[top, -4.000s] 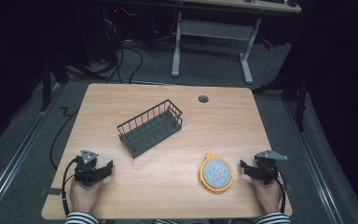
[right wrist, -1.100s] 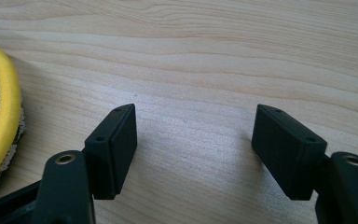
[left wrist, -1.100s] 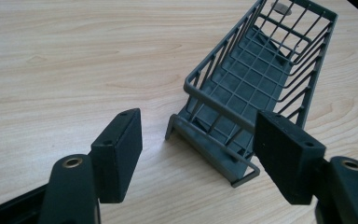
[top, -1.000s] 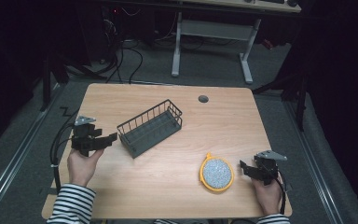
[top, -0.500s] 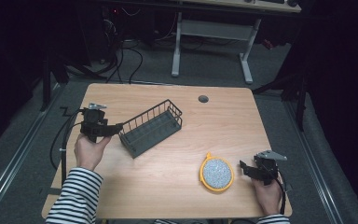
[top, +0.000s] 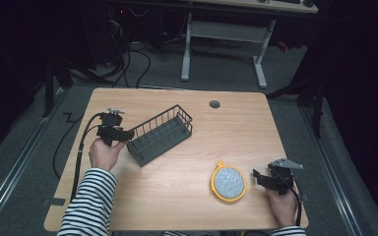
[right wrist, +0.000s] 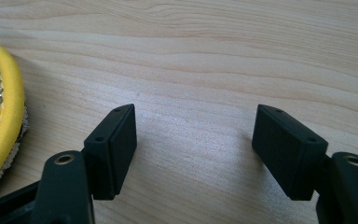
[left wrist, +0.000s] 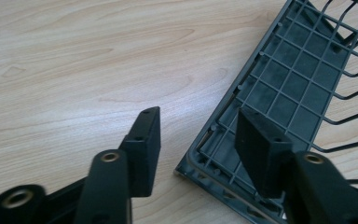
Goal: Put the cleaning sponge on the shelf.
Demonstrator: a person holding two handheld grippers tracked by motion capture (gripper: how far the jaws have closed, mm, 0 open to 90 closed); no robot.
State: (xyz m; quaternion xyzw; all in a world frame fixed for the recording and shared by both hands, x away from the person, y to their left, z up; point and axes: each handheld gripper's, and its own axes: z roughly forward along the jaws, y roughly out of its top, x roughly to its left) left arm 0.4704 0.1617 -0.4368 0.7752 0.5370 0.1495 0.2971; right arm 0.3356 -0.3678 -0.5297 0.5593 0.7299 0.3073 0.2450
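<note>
Since a second ago, the left gripper (top: 126, 132) has moved up to the wire basket (top: 160, 134), jaws spread across its near-left corner, perhaps touching it. Right of the basket lies the yellow-rimmed scrubber (top: 229, 183), and just beyond it the right gripper (top: 255, 176) rests released.

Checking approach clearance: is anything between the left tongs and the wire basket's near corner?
Nothing visible. The left tongs are open, straddling the corner of the wire basket, with bare wooden table around it. The yellow-rimmed scrubber lies far off, by the right tongs.
</note>
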